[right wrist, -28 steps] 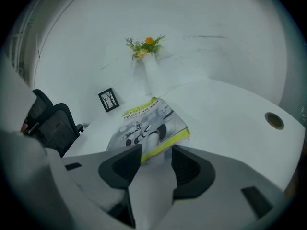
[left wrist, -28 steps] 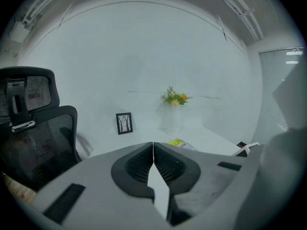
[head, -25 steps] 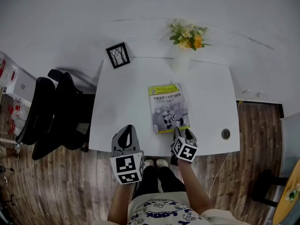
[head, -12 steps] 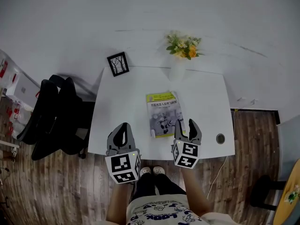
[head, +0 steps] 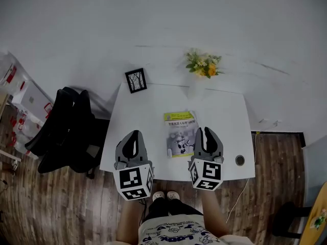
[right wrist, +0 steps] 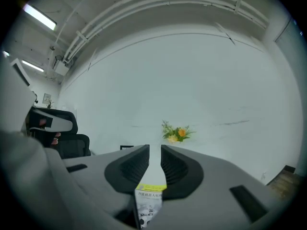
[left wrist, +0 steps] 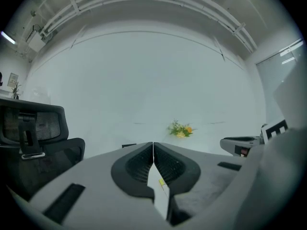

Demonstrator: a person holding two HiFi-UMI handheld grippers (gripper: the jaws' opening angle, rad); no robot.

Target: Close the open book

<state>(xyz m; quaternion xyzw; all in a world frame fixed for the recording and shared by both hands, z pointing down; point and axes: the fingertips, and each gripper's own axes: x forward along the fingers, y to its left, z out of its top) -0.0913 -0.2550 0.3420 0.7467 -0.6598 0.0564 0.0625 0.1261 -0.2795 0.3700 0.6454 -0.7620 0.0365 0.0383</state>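
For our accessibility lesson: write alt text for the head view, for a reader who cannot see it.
A closed yellow-green book lies on a white table, seen between two hand-held tongs: left tongs shut, right tongs empty, jaws narrowly apart after just closing further. A picture frame and flowers stand at the far edge; a black chair sits left.

A paperback book (head: 180,137) with a printed paper cover lies on a smooth, matt white table (head: 225,116), above a floor (head: 61,208) of grained wood planks. The black office chair (left wrist: 33,126) has a mesh fabric back on what looks like a hard plastic frame. The small picture frame (head: 136,80) is matt black.
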